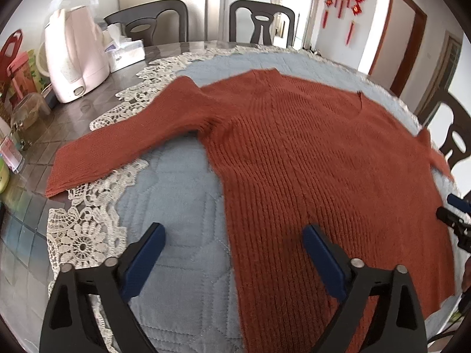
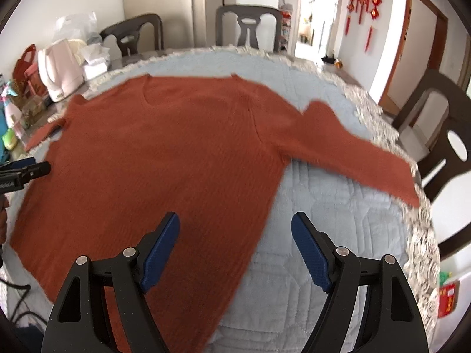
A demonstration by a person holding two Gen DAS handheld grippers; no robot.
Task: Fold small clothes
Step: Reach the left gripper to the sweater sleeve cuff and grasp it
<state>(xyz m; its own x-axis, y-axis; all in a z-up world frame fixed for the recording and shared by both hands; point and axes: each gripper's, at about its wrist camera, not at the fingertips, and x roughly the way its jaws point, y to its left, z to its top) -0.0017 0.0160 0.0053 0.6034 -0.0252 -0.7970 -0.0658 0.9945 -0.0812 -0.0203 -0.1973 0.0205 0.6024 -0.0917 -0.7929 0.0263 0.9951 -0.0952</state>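
Note:
A rust-red knitted sweater [image 1: 309,158] lies flat on a pale blue quilted mat [image 1: 182,194], both sleeves spread out; it also shows in the right wrist view [image 2: 164,153]. My left gripper [image 1: 234,235] is open and empty, held above the sweater's left side edge near the hem. My right gripper [image 2: 235,226] is open and empty above the sweater's right side edge. The right gripper's tips show at the far right of the left wrist view [image 1: 453,214]; the left gripper's tips show at the left edge of the right wrist view [image 2: 26,170].
A lace cloth [image 1: 85,235] rims the mat on a tiled table. A pink kettle [image 1: 76,58], tissue box [image 1: 126,50], jar and bags stand at the table's left. Dark chairs [image 1: 262,20] stand around the table, one at the right [image 2: 441,135].

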